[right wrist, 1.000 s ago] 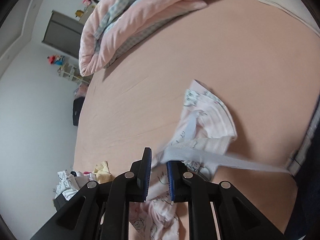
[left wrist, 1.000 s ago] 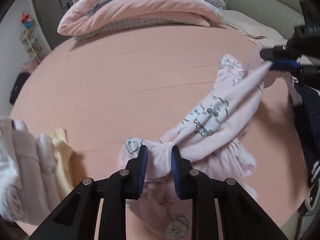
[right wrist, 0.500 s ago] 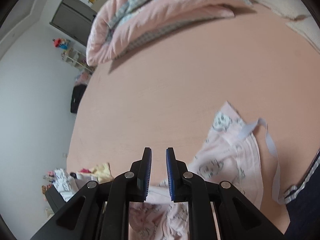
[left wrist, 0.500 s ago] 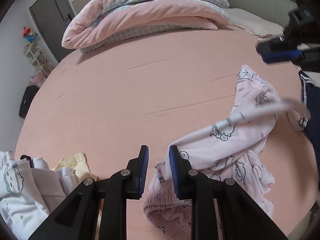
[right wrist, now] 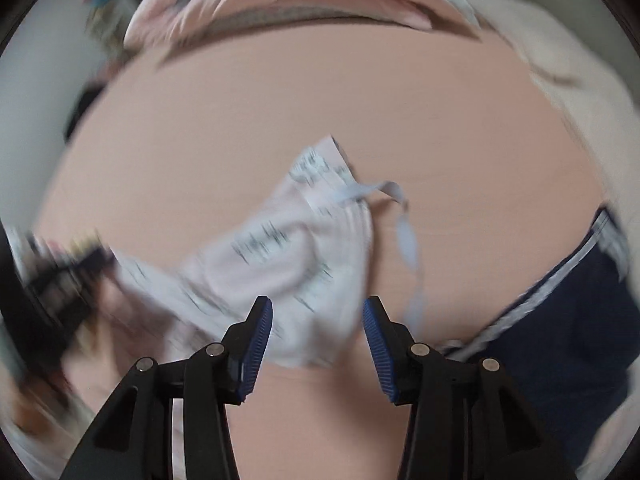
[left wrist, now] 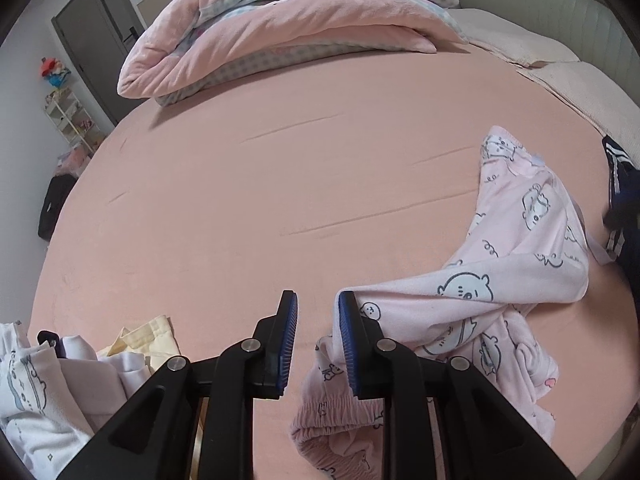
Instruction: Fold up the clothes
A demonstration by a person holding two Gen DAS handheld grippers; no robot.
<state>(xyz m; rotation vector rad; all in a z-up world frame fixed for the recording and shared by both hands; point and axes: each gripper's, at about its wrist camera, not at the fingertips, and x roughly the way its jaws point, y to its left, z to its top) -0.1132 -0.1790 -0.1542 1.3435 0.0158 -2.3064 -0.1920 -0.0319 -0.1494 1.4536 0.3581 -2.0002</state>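
Observation:
A pink pyjama garment with cartoon prints (left wrist: 520,280) lies crumpled on the pink bed sheet (left wrist: 280,200), at the right of the left wrist view. My left gripper (left wrist: 318,320) hovers at its near-left edge. Its blue pads stand close together with only a narrow slit, and nothing is in it. The cloth passes beside and under the right finger. The right wrist view is blurred. There my right gripper (right wrist: 318,328) stands wide open just above the same garment (right wrist: 280,248). A pale strap (right wrist: 404,232) trails from the garment, free of the fingers.
A folded pink quilt (left wrist: 280,28) lies at the far end of the bed. Several white and yellow clothes (left wrist: 60,380) are piled at the near left. A navy garment with white stripes (right wrist: 560,320) lies at the right edge. A beige headboard (left wrist: 540,8) stands behind.
The garment has left both grippers and dropped onto the bed. The right gripper let go of the strap, swung down over the garment and opened wide. The left gripper drew back left.

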